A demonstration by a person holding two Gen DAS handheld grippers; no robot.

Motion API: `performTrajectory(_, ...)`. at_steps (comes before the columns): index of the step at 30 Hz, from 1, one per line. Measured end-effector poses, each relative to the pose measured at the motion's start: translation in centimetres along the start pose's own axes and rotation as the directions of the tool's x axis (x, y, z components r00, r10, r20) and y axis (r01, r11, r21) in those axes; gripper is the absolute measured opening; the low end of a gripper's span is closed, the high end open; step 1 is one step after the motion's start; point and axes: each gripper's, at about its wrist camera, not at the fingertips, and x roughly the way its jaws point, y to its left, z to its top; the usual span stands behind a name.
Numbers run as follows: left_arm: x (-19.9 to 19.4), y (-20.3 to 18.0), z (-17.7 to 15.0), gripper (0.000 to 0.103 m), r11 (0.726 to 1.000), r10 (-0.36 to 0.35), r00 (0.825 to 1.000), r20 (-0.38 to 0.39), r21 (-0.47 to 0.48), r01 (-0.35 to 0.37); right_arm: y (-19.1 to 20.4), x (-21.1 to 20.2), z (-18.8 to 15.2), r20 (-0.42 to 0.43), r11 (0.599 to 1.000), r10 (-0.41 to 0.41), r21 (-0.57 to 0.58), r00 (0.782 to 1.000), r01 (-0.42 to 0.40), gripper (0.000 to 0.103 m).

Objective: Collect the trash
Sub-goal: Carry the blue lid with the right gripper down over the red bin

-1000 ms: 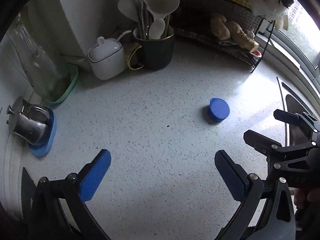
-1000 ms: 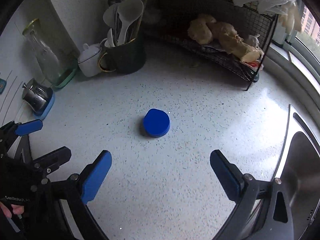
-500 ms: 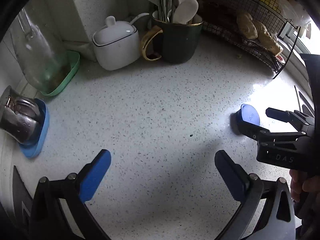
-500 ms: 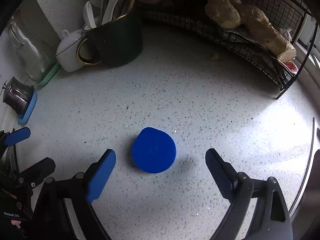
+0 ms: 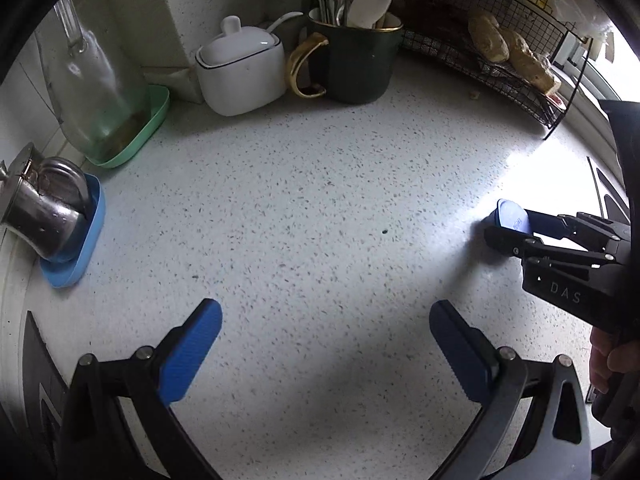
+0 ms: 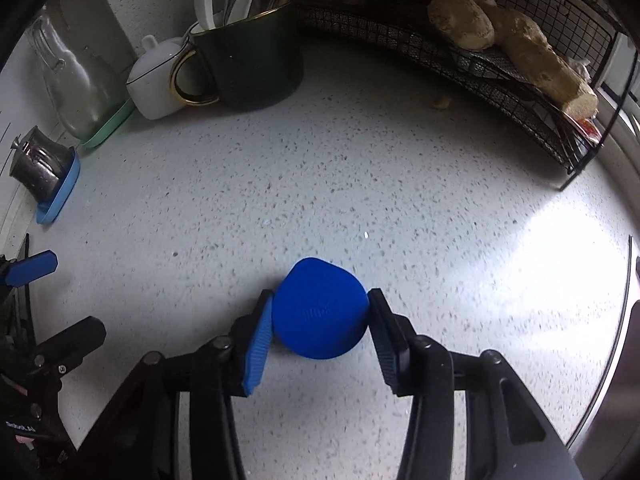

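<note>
Both grippers are sinking lower; right gripper (image 6: 320,312) is closing its pads on the round blue plastic cap (image 6: 320,314), lower centre; light, stiff, slippery-looking; left gripper (image 5: 325,344) is gaping empty.

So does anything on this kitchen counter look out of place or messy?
Mainly the blue cap, alone on the open speckled counter; the right hand-held gripper has just closed its jaws around it. A small crumb also lies beside the wire rack.
</note>
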Motion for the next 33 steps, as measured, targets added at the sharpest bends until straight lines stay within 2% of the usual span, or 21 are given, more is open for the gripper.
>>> performTrajectory(6, -3.2, -3.2, -2.8, 0.103, 0.998, -0.02, 1.0, 0.021, 0.054, 0.018, -0.7, -5.4, -5.6, 0.018, 0.999, 0.004, 0.032, 1.0, -0.005, 0.044)
performTrajectory(13, -8.8, -8.1, -8.8, 0.103, 0.991, -0.054, 0.997, 0.059, 0.122, 0.047, -2.1, -13.2, -14.3, 0.068, 0.997, -0.011, 0.077, 0.998, 0.006, 0.044)
performTrajectory(19, -13.5, -12.1, -15.6, 0.103, 0.98, -0.085, 0.993, 0.078, 0.185, 0.07, -2.4, -19.5, -22.6, 0.101, 0.995, -0.028, 0.1, 0.994, 0.018, 0.044)
performTrajectory(23, -16.1, -13.7, -20.5, 0.103, 0.971, -0.099, 0.99, 0.1, 0.227, 0.074, -1.5, -21.9, -27.4, 0.125, 0.995, -0.044, 0.099, 0.991, 0.032, 0.044)
performTrajectory(24, -16.8, -14.0, -21.9, 0.103, 0.971, -0.1, 0.989, 0.105, 0.228, 0.074, -0.4, -21.4, -27.6, 0.128, 0.995, -0.045, 0.099, 0.991, 0.032, 0.044)
performTrajectory(28, -19.3, -15.0, -26.6, 0.103, 0.969, -0.121, 0.986, 0.118, 0.231, 0.091, 0.4, -23.8, -31.8, 0.142, 0.994, -0.036, 0.109, 0.989, 0.02, 0.044)
performTrajectory(33, -22.8, -16.2, -32.4, 0.103, 0.97, -0.089, 0.989, 0.118, 0.237, 0.059, 1.2, -26.4, -36.2, 0.169, 0.995, -0.033, 0.099, 0.985, 0.017, 0.044)
